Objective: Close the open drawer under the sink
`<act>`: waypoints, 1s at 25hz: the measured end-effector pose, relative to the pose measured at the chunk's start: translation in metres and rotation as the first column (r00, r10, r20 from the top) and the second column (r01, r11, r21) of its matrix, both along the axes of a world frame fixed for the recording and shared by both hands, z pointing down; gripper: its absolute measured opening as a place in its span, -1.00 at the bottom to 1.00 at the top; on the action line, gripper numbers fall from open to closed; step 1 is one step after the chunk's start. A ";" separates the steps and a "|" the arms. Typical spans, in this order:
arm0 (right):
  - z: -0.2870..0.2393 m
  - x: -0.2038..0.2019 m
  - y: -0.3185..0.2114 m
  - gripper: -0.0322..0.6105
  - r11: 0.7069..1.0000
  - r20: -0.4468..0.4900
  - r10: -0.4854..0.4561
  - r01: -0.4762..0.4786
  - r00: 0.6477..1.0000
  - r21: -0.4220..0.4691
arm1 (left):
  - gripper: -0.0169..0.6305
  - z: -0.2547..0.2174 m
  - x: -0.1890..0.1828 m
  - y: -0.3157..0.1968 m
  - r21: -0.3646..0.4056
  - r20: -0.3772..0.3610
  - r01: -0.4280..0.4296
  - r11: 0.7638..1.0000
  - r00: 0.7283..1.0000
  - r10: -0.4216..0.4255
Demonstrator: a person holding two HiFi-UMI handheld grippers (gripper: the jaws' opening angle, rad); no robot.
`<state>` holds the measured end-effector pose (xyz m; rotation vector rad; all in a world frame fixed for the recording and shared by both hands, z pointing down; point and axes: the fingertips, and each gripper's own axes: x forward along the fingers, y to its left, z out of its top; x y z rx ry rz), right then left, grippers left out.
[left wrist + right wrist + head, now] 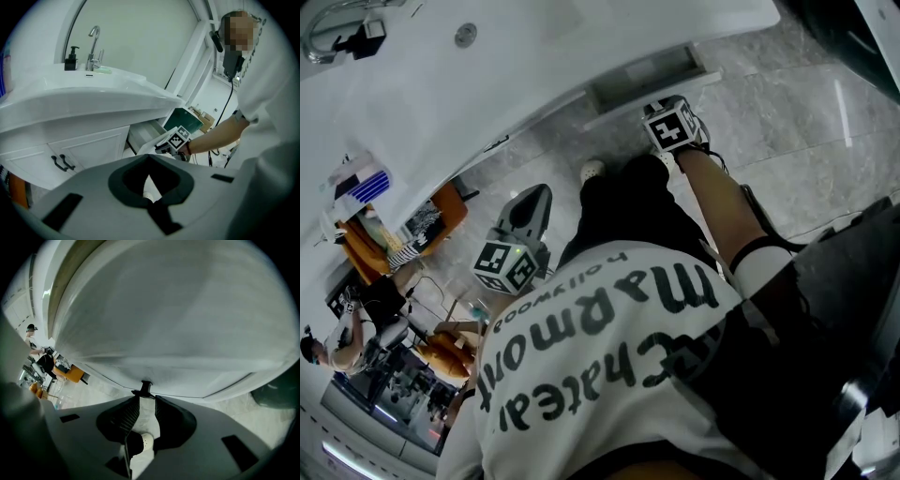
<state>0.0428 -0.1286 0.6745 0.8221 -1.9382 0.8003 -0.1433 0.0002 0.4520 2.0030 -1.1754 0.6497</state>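
Closest in, the person's white printed shirt (609, 347) fills the lower head view. Up and left of it, the left gripper (532, 202) hangs over the grey floor (769, 122), its fingers clenched on nothing. Further right, the drawer (649, 75) stands pulled out beneath the white sink bench (441, 103). The right gripper (144, 400) is at the drawer's front, fingers slightly released, their tips just beside the small dark handle (144, 389).

A white open drawer (649, 77) sits at the top middle. The right gripper (667, 108) is just below its front. The left gripper (534, 202) hangs middle left, over the grey stone floor (787, 122).
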 end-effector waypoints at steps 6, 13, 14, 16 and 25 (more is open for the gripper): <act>-0.001 -0.003 -0.008 -0.56 1.000 -0.009 0.000 0.000 1.000 0.015 | -0.92 0.003 -0.007 0.001 -0.003 0.004 0.019 1.000 1.000 -0.019; 0.000 -0.005 -0.010 -0.55 1.000 -0.019 -0.005 0.006 1.000 0.022 | -0.92 0.005 -0.005 0.000 0.003 -0.002 0.030 1.000 1.000 -0.030; 0.000 -0.005 -0.011 -0.55 1.000 -0.021 0.000 0.000 1.000 0.020 | -0.92 0.005 -0.005 0.001 0.002 -0.002 0.031 1.000 1.000 -0.031; 0.000 -0.007 -0.014 -0.55 1.000 -0.019 0.023 -0.023 1.000 0.014 | -0.92 0.004 -0.006 0.004 -0.002 0.000 0.034 0.999 0.999 -0.034; -0.002 -0.010 -0.025 -0.54 0.998 -0.010 0.059 -0.058 0.998 0.036 | -0.92 0.005 -0.008 0.008 -0.009 0.014 0.040 0.999 0.999 -0.040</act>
